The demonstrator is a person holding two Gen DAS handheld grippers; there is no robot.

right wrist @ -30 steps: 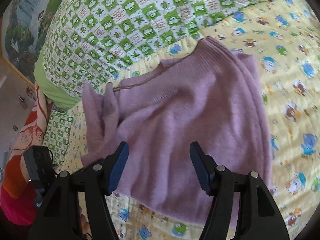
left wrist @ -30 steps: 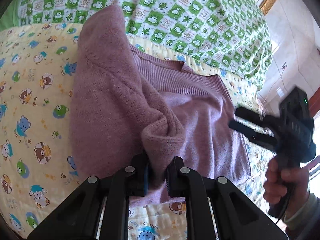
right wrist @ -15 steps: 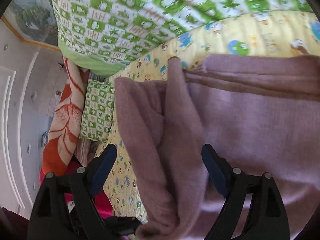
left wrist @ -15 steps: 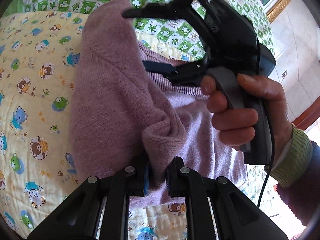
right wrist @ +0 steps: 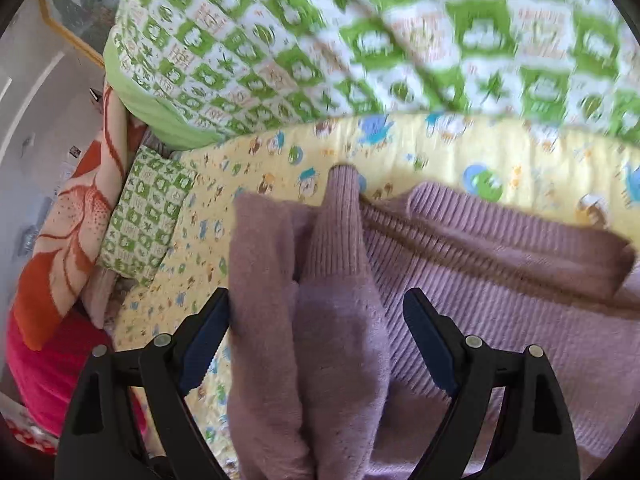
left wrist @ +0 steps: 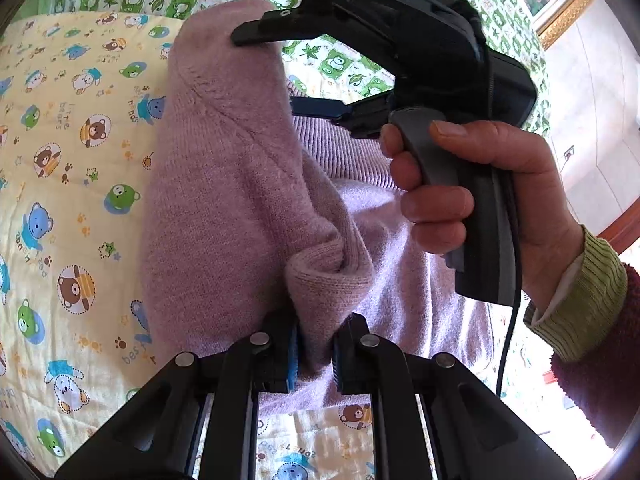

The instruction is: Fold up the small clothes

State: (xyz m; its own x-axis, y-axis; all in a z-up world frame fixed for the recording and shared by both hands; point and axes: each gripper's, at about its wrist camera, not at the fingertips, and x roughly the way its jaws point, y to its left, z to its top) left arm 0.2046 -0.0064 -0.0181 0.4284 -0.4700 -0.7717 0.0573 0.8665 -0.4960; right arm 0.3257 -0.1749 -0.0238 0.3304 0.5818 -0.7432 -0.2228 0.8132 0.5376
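Sweater half-folded on bed: left gripper pinches folded sleeve, right gripper spread wide around shoulder fold, final folds remaining.

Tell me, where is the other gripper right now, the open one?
The right gripper is over the far, shoulder end of the purple sweater, open astride its folded edge, near the green checked quilt.

A home bedroom is showing here: a yellow cartoon-bear bedsheet is covering the bed, a green-and-white checked quilt is lying bunched along its far edge, a matching checked pillow is resting beside an orange floral blanket, and a gold-framed picture is hanging on the wall.
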